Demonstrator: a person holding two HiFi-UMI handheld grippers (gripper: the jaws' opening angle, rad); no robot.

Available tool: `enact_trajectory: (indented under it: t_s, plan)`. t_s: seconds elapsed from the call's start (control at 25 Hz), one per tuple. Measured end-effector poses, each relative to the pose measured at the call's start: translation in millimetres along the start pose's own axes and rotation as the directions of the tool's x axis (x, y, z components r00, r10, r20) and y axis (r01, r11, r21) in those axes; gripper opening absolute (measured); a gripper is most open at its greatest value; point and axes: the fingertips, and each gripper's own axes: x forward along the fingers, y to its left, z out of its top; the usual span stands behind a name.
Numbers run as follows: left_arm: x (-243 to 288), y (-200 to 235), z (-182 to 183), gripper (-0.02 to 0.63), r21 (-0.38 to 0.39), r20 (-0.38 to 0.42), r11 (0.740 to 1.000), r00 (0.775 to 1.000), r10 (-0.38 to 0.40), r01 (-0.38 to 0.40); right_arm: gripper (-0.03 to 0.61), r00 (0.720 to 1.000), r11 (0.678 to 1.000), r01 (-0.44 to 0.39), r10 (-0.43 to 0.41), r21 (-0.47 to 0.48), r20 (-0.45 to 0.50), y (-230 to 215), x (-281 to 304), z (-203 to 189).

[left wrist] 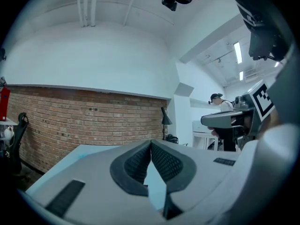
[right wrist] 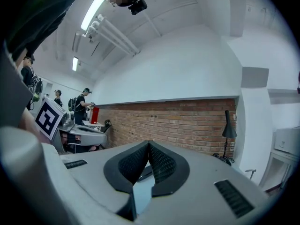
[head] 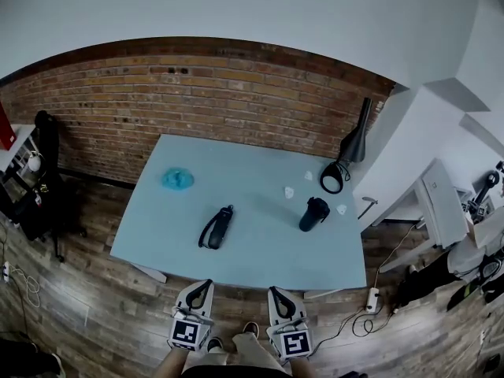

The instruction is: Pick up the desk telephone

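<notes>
While the person stands just short of the pale blue worktop (head: 260,268), the 2 tools hang side by side before its near edge. The left tool (head: 206,284) is clenched, its ribbed pads meeting tip to tip on nothing, and the right tool (head: 273,291) is clenched and empty too. The desk telephone (head: 216,228) lies on the worktop left of middle, well apart from both. A black cup (head: 313,214) stands to its right, a teal cloth (head: 178,179) lies beyond, and a black lamp (head: 350,144) is at the far right corner.
</notes>
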Motion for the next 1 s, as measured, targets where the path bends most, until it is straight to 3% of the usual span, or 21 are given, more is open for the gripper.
enact_trajectory:
  t_s: [0.48, 0.68, 1.0]
  plan:
    - [75.1, -10.7, 5.8, 0.028, 0.048, -0.029, 0.997, 0.997, 0.065, -0.064, 0.021, 1.0, 0.997, -0.017, 0.016, 0.073, 0.002, -90.0, 31.1, -26.0]
    - [91.9, 0.1, -1.5, 0.028, 0.04, -0.047, 0.996, 0.996, 0.078, -0.076, 0.021, 1.0, 0.996, -0.013, 0.015, 0.085, -0.022, -103.3, 45.7, -38.3]
    - [130.2, 52.7, -17.3, 0.029, 0.007, -0.075, 0.998, 0.995, 0.06, -0.06, 0.021, 0.998, 0.999, 0.012, -0.01, 0.04, -0.064, -104.2, 95.3, -35.6]
